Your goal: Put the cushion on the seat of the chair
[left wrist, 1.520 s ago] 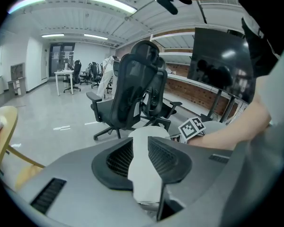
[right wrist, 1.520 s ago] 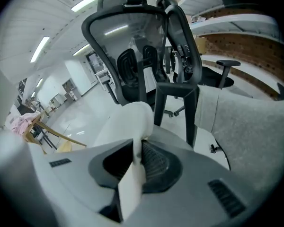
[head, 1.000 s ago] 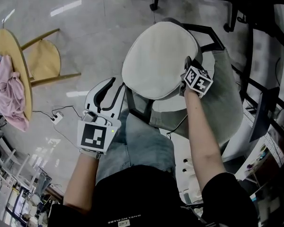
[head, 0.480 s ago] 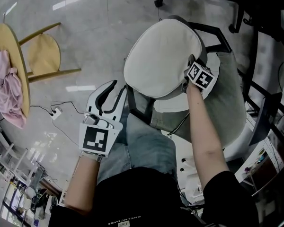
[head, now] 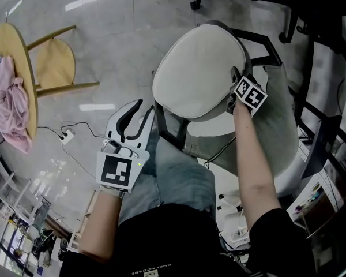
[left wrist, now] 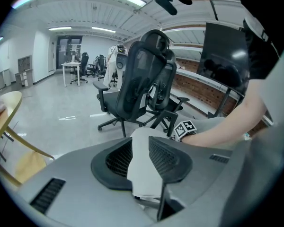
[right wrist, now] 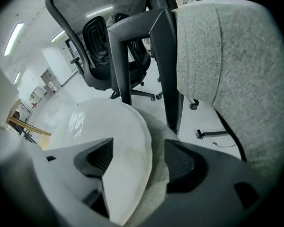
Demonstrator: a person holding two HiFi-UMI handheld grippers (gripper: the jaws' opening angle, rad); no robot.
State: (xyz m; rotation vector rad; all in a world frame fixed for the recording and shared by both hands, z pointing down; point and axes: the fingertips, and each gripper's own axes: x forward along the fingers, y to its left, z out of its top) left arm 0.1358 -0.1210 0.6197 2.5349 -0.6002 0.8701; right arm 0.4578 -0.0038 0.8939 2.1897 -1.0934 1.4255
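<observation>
Off to the left of the head view, a round wooden table carries a pink garment. A wooden chair stands just beside it, and a power strip lies on the glossy floor nearby. Black office chairs stand farther back, and a dark monitor sits to the right in my left gripper view. Between the two arms I see the wearer's jeans-clad leg.

Closest to the work, the grey upholstered chair has a black frame rising right behind the cushion. Another dark strut sits under the cushion's lower left edge.

The cushion is white on one face and grey felt on the other. It is held up over the front of that chair, overlapping a pale seat; I cannot tell whether it touches the seat.

My right gripper is clamped on the cushion's right rim, with the white face against one pad and the grey backing against the other. My left gripper pinches the opposite, lower left rim. In its own view a white strip of cushion fills the narrow gap from pad to pad, and the right gripper's marker cube shows just past it.
</observation>
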